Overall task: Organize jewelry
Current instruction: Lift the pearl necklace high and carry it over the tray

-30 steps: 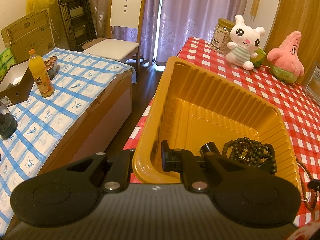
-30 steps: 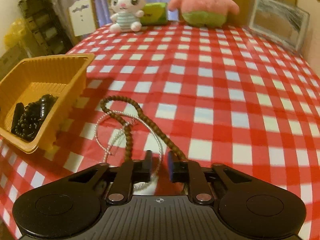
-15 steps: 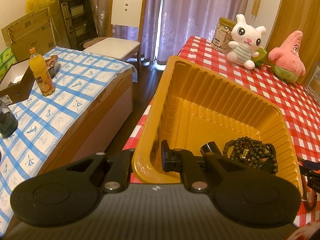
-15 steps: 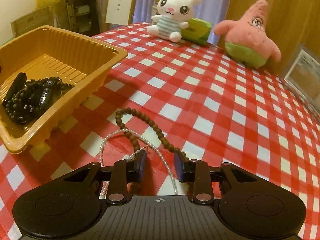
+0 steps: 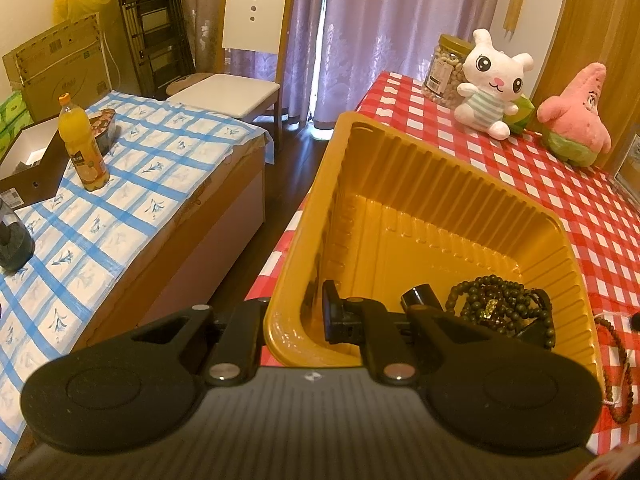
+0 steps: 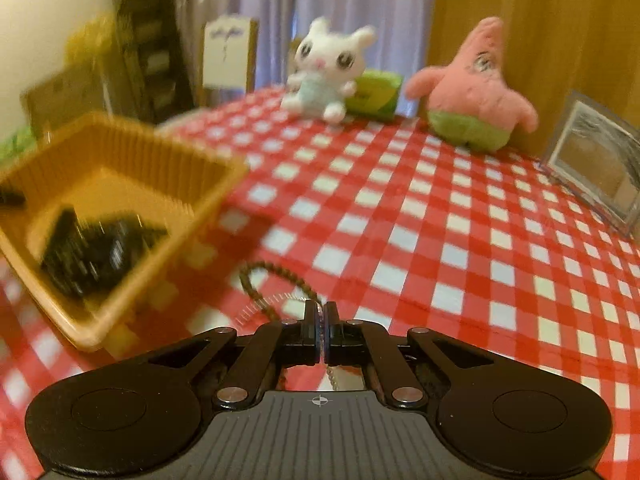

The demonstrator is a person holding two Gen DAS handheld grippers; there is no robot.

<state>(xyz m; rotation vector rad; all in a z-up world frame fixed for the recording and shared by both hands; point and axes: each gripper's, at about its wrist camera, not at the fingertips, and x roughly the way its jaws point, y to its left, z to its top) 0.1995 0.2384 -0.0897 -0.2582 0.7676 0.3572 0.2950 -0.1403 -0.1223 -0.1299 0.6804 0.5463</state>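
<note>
A yellow plastic tray [image 5: 400,184] sits at the edge of the red checked table. My left gripper [image 5: 296,312] is shut on its near wall, one finger inside and one outside. Dark bead bracelets [image 5: 500,308] lie in the tray; they also show, blurred, in the right wrist view [image 6: 96,252]. My right gripper [image 6: 320,312] is shut on a white pearl necklace [image 6: 260,304], right of the tray [image 6: 168,160]. A brown bead necklace [image 6: 276,272] lies under it on the cloth and shows in the left wrist view [image 5: 616,360].
A white plush rabbit [image 6: 324,76], a pink plush star [image 6: 476,92], a green box [image 6: 374,94] and a picture frame [image 6: 596,164] stand at the table's far side. A jar [image 5: 444,68], a chair [image 5: 244,60] and a blue checked table with a juice bottle [image 5: 82,150] lie to the left.
My right gripper has closed on the pearl necklace and is moving, blurring its view. My left gripper still holds the tray wall.
</note>
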